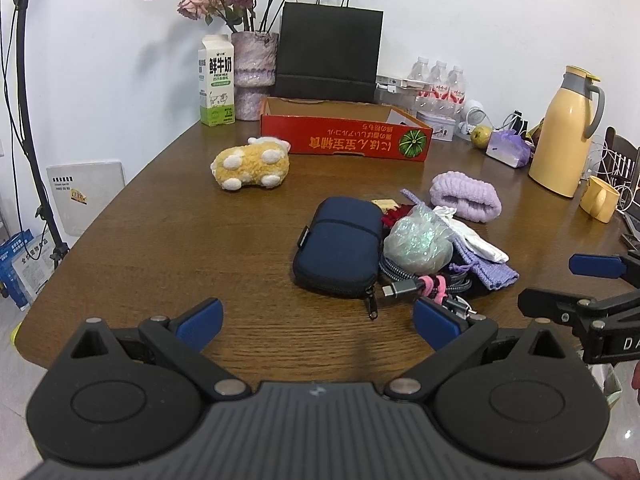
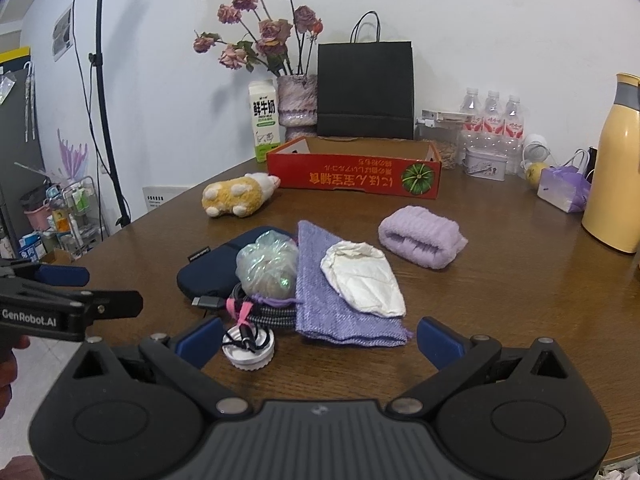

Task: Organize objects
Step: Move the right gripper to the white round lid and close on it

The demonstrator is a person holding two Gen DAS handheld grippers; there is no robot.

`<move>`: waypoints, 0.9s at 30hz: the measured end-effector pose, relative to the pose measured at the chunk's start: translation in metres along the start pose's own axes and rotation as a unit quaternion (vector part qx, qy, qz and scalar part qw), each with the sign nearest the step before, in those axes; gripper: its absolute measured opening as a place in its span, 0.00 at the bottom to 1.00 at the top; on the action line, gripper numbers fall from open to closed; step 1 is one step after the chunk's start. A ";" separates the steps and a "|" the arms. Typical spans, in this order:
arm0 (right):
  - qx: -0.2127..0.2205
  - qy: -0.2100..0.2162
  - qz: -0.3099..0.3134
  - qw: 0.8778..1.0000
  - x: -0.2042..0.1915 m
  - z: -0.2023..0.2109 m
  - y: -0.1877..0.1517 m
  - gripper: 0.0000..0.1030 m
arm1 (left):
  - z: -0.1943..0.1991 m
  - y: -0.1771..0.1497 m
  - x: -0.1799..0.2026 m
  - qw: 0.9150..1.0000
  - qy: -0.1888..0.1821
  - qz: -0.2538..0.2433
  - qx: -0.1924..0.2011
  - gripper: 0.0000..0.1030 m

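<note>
Bare table [image 1: 160, 240] lies open on the near left, up to the plush toy [image 1: 251, 169]. Mid-table, a heap of navy pouch [image 1: 338, 244], cable [image 2: 260, 312] and purple cloth [image 2: 340, 300] blocks the way. The far edge is walled by the red box [image 1: 346, 138] and the yellow flask [image 1: 564, 132].

Your left wrist camera sits low over the near edge of the counter [image 1: 168, 216], looking forward between its own fingers [image 1: 434, 326] toward the back wall, with the clutter pile to its right of centre. Your right wrist camera looks the same way from further right, close behind that pile. Both views share the navy pouch [image 1: 338, 246], the red box [image 1: 346, 140], the plush toy [image 1: 252, 168] and the black bag [image 1: 328, 50]. Each camera catches the other gripper at its frame edge.
</note>
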State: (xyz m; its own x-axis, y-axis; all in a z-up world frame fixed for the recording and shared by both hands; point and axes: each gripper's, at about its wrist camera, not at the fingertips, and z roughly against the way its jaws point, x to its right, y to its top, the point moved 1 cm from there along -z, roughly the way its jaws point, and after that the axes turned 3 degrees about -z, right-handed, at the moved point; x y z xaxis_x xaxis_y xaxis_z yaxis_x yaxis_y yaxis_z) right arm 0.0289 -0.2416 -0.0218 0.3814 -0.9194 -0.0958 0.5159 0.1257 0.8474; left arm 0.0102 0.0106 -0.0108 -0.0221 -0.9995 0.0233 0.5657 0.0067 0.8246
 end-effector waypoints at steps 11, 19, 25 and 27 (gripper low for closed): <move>-0.027 0.019 0.013 0.999 -0.008 -0.017 -0.014 0.99 | -0.011 -0.008 -0.006 1.000 -0.004 0.008 -0.014 1.00; -0.038 0.043 0.028 0.998 -0.020 -0.033 -0.022 0.89 | -0.017 -0.013 -0.012 1.000 0.000 0.008 -0.019 1.00; -0.039 0.049 0.052 0.997 -0.032 -0.045 -0.025 0.72 | -0.021 -0.017 -0.020 1.000 -0.004 0.016 -0.023 1.00; -0.043 0.050 0.057 0.996 -0.035 -0.050 -0.026 0.66 | -0.021 -0.018 -0.021 1.000 -0.005 0.017 -0.023 1.00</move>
State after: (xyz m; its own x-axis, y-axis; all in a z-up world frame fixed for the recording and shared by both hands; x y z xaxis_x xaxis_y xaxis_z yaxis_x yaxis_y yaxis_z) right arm 0.0400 -0.1942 -0.0668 0.5132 -0.8564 -0.0574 0.5269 0.2615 0.8087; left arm 0.0179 0.0306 -0.0384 -0.0102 -0.9983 0.0576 0.6035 0.0398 0.7963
